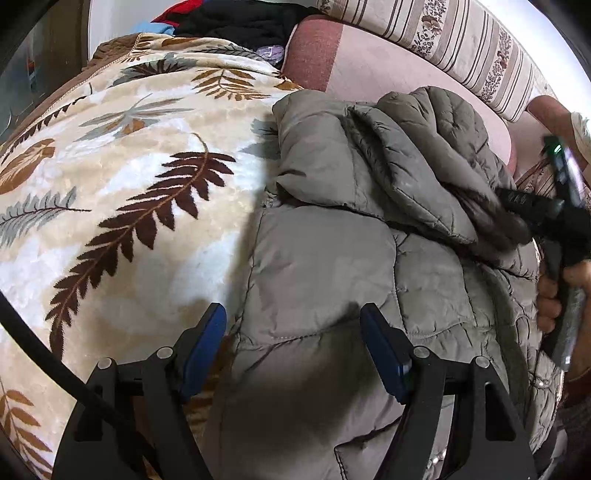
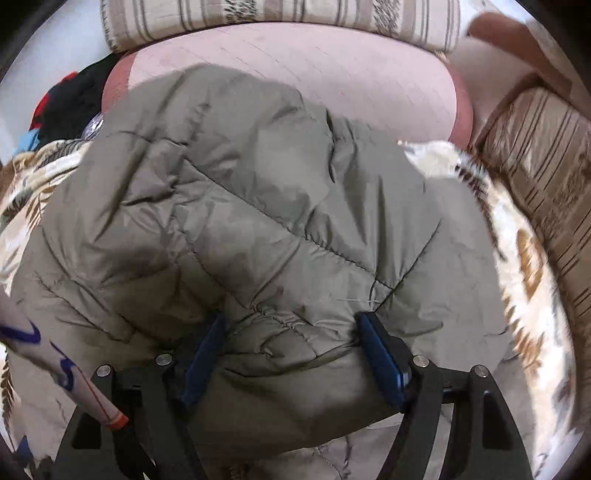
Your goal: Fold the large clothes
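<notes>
Grey-green quilted puffer jacket [image 1: 325, 280] bunched in thick folds on a cream plush blanket with brown and grey fern leaves [image 1: 122, 206], spread over a bed; lying toward the blanket's far edge, its upper part lapping onto a pink cushion with a darker red border [image 2: 332, 70]. Behind that, a long striped beige bolster with floral bands [image 2: 280, 18] along the far side. At the far left corner, a heap of black, red and blue clothes [image 1: 229, 18].

Left gripper [image 1: 293, 350] low over the jacket's near edge, blue-padded jaws spread wide, one pad over the blanket and one over the quilting, nothing held. Right gripper [image 2: 291, 354] pressed against a puffy fold of the jacket, jaws wide apart with the fold bulging between the pads; cannot tell whether any real grip on it. Seen from the left wrist view, the right gripper's black body blurred at the jacket's right edge, held in a bare hand [image 1: 554, 295]
</notes>
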{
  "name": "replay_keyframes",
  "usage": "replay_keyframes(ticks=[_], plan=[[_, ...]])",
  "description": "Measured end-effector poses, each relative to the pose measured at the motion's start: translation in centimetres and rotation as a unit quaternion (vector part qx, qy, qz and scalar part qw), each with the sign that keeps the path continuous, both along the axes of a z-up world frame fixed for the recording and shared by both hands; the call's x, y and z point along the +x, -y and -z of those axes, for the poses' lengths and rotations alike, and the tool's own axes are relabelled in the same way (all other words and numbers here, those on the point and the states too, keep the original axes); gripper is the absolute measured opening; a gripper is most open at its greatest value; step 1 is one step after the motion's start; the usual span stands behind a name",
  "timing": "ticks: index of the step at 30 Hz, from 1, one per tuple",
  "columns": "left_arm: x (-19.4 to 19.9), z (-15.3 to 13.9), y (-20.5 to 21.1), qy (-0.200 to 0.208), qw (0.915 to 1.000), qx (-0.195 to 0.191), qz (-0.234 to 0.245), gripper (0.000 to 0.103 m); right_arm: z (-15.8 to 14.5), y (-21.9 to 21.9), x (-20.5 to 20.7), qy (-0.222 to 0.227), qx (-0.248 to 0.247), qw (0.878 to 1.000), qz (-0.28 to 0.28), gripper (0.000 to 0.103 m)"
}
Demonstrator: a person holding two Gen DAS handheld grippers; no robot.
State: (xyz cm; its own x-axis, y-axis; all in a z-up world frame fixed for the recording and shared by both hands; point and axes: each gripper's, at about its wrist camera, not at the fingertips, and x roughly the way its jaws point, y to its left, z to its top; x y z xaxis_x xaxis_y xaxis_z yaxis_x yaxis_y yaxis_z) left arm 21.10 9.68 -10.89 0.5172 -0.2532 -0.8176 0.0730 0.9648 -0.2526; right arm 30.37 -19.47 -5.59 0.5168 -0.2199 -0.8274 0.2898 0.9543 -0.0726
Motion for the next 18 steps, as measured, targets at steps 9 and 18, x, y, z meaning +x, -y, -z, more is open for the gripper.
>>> replay_keyframes(ticks=[9,18], plan=[[-0.1,0.0,-0.2,0.001,1.0,-0.001,-0.001,0.074,1.6,-5.9,0.6,-0.006,0.009,0.999,-0.042,0.08],[-0.1,0.0,-0.1,-0.002,1.0,-0.004,-0.001,0.074,-1.1,-9.5,-0.8,0.044,-0.03,0.996,-0.074,0.08]])
